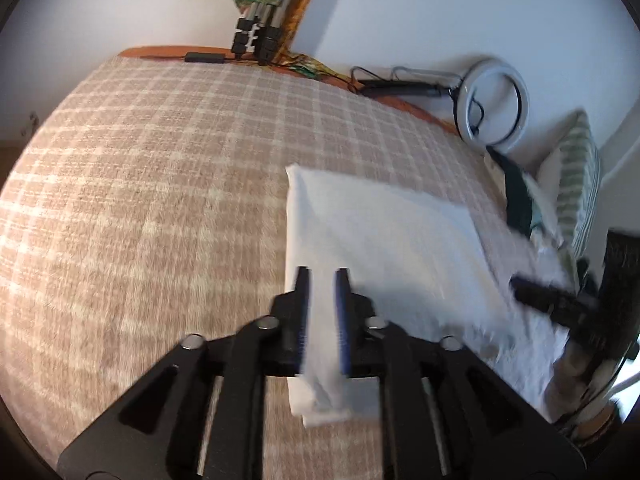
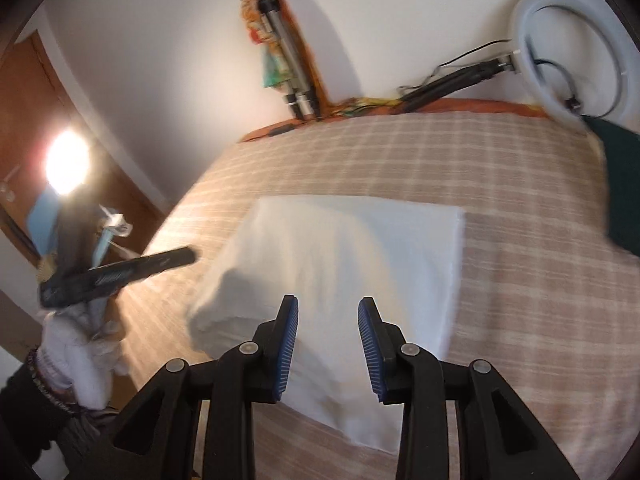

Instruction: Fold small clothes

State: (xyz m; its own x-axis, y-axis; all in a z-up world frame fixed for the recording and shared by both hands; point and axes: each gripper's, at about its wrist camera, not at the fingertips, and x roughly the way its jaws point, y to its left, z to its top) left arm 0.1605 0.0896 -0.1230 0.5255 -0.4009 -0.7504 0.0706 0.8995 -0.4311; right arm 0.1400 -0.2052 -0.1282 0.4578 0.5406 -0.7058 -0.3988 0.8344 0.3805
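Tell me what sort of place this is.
Probably a bedroom at home: a bed with a checked blanket, a striped pillow near the wall, and a wooden door. A ring light leans against the wall.

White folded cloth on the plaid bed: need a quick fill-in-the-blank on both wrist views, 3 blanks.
1. The left gripper has its blue-padded fingers on either side of a bunched edge of the white folded cloth, whose colour is ____.
2. The right gripper hovers over the cloth with its jaws ____.
3. The cloth lies on a beige ____-patterned bed cover.

Missing words: white; open; plaid
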